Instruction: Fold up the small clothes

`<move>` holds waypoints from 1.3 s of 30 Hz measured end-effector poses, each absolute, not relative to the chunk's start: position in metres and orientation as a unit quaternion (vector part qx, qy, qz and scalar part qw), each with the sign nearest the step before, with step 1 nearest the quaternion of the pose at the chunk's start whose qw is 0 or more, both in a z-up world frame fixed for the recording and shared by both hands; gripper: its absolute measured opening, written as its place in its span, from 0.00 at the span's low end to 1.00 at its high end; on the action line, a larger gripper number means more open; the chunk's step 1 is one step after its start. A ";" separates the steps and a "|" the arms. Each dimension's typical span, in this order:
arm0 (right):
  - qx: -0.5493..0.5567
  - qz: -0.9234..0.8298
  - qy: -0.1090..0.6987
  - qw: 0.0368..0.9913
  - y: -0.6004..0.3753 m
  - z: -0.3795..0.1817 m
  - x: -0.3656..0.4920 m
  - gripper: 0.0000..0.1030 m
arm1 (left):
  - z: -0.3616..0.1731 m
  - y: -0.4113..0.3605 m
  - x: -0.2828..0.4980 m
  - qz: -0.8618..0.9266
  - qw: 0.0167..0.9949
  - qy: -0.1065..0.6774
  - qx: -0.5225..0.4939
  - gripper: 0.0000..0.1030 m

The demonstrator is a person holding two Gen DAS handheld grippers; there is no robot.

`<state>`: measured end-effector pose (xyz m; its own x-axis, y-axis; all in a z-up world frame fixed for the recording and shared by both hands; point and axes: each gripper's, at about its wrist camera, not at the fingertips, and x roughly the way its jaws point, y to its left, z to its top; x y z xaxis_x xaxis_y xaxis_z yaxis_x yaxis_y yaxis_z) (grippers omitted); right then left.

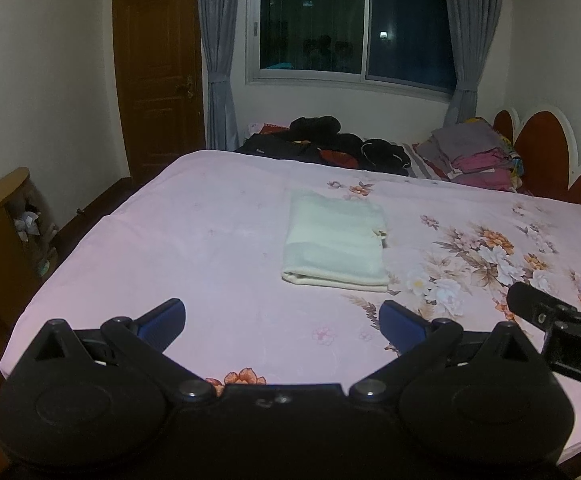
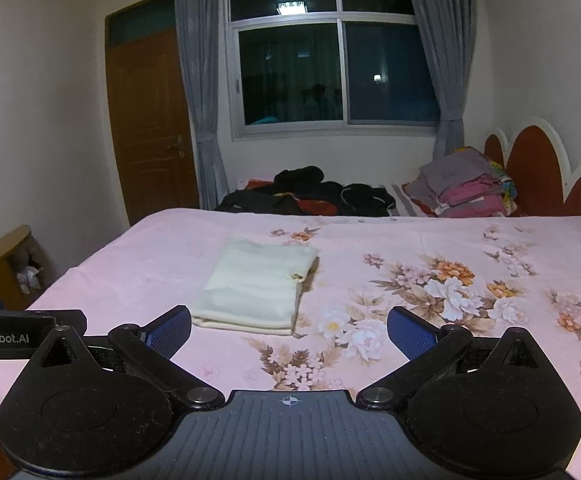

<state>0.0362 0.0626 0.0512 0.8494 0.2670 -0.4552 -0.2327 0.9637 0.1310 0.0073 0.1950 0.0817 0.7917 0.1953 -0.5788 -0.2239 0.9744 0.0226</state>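
A pink floral bed [image 2: 430,240] is filling the room's middle. Behind it a dark window [image 2: 330,68] is reflecting a ceiling lamp, grey curtains [image 2: 194,80] hanging at both sides. A brown door [image 2: 146,120] is standing shut in the cream wall [image 2: 30,100].

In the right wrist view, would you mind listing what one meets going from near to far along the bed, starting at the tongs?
Right tongs, open → folded cream cloth on the pink floral bedspread → pile of dark clothes → window.
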 end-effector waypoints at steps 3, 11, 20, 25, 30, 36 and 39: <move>0.036 0.130 0.242 0.961 0.062 0.051 0.037 1.00 | 0.082 0.195 0.008 0.111 0.946 0.303 -0.025 1.00; 0.036 0.132 0.242 0.961 0.063 0.051 0.039 1.00 | 0.082 0.198 0.010 0.113 0.946 0.302 -0.024 1.00; 0.036 0.133 0.243 0.960 0.064 0.051 0.041 1.00 | 0.081 0.199 0.010 0.113 0.946 0.302 -0.025 1.00; 0.036 0.134 0.245 0.959 0.066 0.050 0.045 1.00 | 0.082 0.199 0.011 0.114 0.946 0.302 -0.025 1.00; 0.035 0.134 0.244 0.960 0.066 0.049 0.045 1.00 | 0.081 0.200 0.011 0.114 0.946 0.302 -0.025 1.00; 0.038 0.133 0.246 0.959 0.064 0.047 0.048 1.00 | 0.083 0.199 0.012 0.114 0.946 0.302 -0.023 1.00; 0.038 0.133 0.246 0.959 0.064 0.048 0.048 1.00 | 0.083 0.199 0.013 0.114 0.946 0.303 -0.024 1.00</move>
<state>0.0481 0.0638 0.0477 0.8437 0.2735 -0.4618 -0.2360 0.9618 0.1385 0.0125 0.1990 0.0828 0.7905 0.2009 -0.5786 -0.2302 0.9729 0.0233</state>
